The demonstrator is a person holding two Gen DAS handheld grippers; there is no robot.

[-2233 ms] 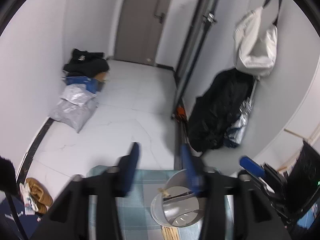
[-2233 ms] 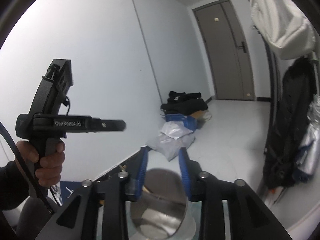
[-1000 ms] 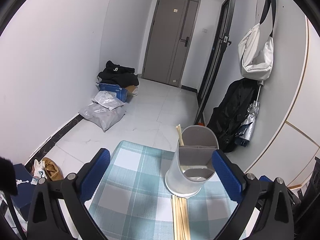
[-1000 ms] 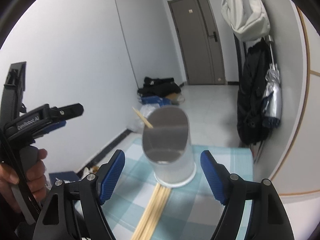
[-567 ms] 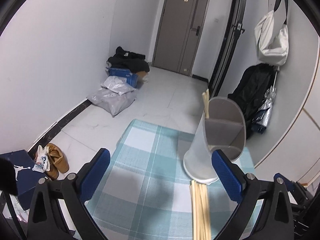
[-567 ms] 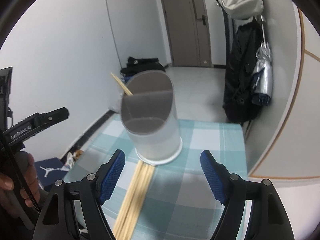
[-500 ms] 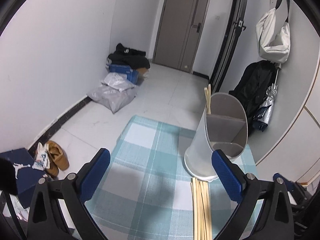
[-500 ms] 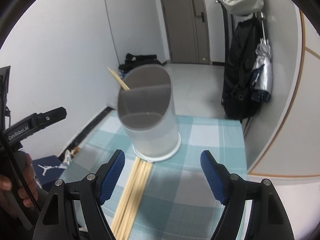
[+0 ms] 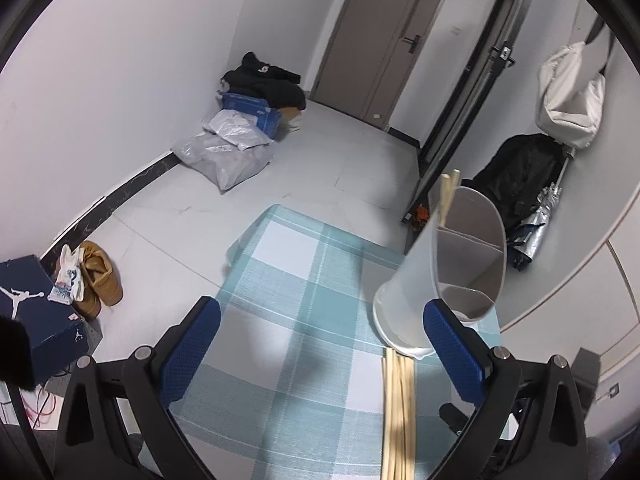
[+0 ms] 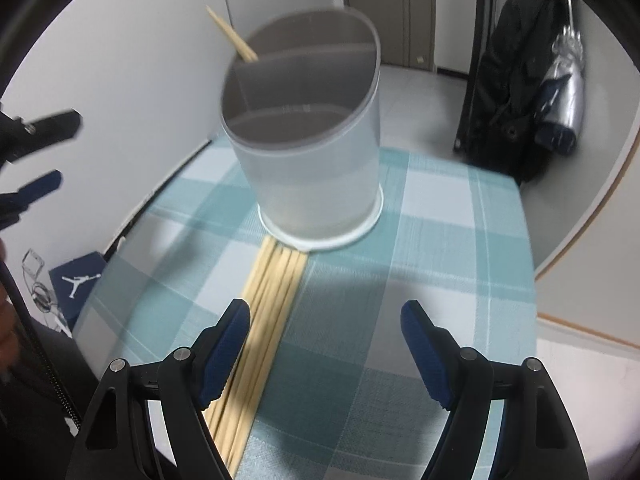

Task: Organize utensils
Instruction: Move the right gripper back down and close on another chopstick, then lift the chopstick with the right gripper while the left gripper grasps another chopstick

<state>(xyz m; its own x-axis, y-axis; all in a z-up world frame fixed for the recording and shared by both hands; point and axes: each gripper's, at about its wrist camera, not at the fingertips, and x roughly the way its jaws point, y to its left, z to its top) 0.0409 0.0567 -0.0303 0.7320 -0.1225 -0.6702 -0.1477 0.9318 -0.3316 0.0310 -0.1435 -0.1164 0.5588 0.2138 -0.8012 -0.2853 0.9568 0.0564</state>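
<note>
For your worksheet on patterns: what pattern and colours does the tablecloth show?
The tablecloth is a teal, white and grey check, clearest in the right wrist view.

Chopsticks (image 10: pixel 264 316): near ends cut off by the lower edge, partly hidden behind the right gripper's (image 10: pixel 326 344) left finger. Holder (image 10: pixel 308 152) blurred; its far compartment floor hidden. In the left wrist view the left gripper's (image 9: pixel 320 352) finger covers the holder's base.

A row of wooden chopsticks (image 10: pixel 266 308) lies flat, ends touching a tall pale cup (image 10: pixel 312 176) holding more sticks.
</note>
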